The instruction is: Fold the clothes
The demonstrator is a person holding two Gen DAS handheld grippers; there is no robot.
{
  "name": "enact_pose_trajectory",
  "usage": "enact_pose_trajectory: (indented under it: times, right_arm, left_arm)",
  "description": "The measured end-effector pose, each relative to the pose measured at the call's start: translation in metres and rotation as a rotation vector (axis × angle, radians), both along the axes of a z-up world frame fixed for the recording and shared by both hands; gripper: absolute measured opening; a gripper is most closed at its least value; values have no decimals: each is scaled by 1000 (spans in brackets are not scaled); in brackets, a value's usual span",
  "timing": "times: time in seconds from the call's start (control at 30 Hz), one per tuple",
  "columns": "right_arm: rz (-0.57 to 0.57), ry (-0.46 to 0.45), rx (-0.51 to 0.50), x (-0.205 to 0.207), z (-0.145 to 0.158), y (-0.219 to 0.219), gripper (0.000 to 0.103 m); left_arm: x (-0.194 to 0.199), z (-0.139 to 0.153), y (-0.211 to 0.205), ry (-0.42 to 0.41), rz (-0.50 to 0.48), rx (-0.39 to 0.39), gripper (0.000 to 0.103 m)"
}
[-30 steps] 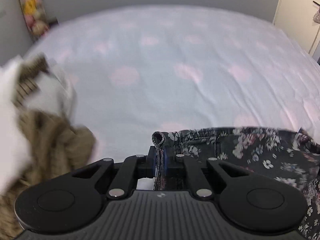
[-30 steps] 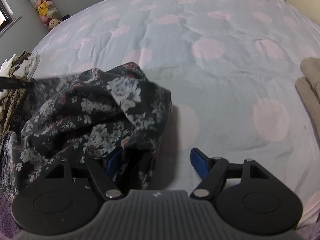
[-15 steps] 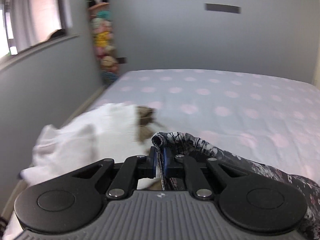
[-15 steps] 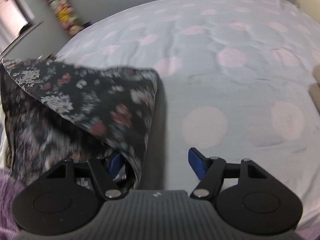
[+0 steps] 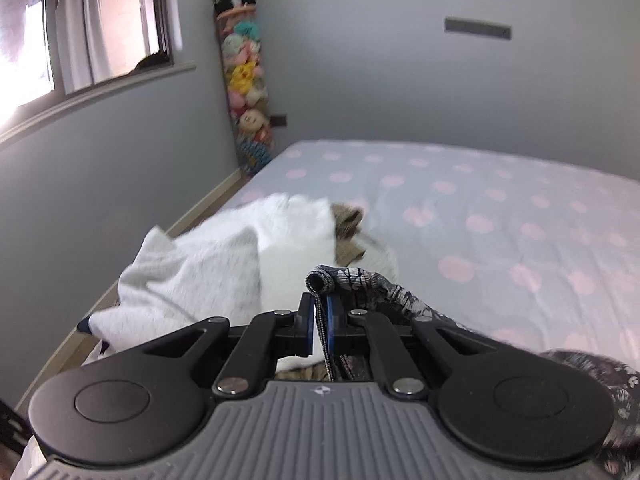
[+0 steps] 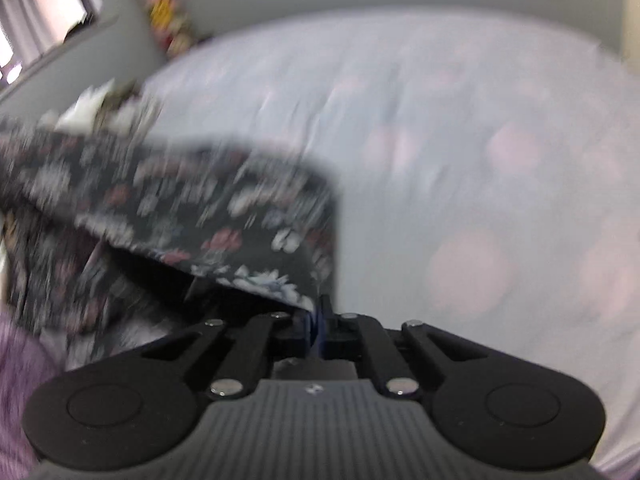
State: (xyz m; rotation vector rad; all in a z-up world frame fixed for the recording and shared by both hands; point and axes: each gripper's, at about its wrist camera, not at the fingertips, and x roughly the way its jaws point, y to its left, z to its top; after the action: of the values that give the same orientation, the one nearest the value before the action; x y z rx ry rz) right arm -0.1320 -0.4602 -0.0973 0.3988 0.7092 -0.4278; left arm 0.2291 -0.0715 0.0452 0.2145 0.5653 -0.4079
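Item: dark floral garment, thin, hemmed, lifted over the bed. My left tongs clench its rolled edge; my right tongs clench another edge, blurred. Bed beyond: broad and open. White clothes heaped near the left edge; stuffed toys in the corner.

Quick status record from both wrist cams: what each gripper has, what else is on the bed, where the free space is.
left gripper: shut on floral garment, pinching a rolled edge
right gripper: shut on floral garment, at another edge; view blurred
garment state: hangs between the two grippers, not yet spread
other clothes: white garment with a brown striped one at the bed's left edge
free space: bedsheet bare to the right
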Motion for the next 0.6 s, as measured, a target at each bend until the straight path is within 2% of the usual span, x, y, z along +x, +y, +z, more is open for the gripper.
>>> enact_pose_trajectory:
  times: [0.1,0.17,0.3,0.43,0.6]
  right_arm:
    - [-87,-99,-125,-10,52,-19,4]
    - [-122,-164,-185,-16,91,-33,4]
    - [-108,-241,-332,-21,151,-38,4]
    - [21,-147,-299,0,152,-43,4]
    - [107,9,-173,29,85,-34,4]
  left_arm:
    - [-5,15,7,7,-21,-70,2]
    - [-10,21,11,-2,-32,-77,2]
    - [-17,27,25,-1,-29,-95,2]
    - [-10,6,39,63,16,-60,1]
    - [1,-55,50,199,62,36,1]
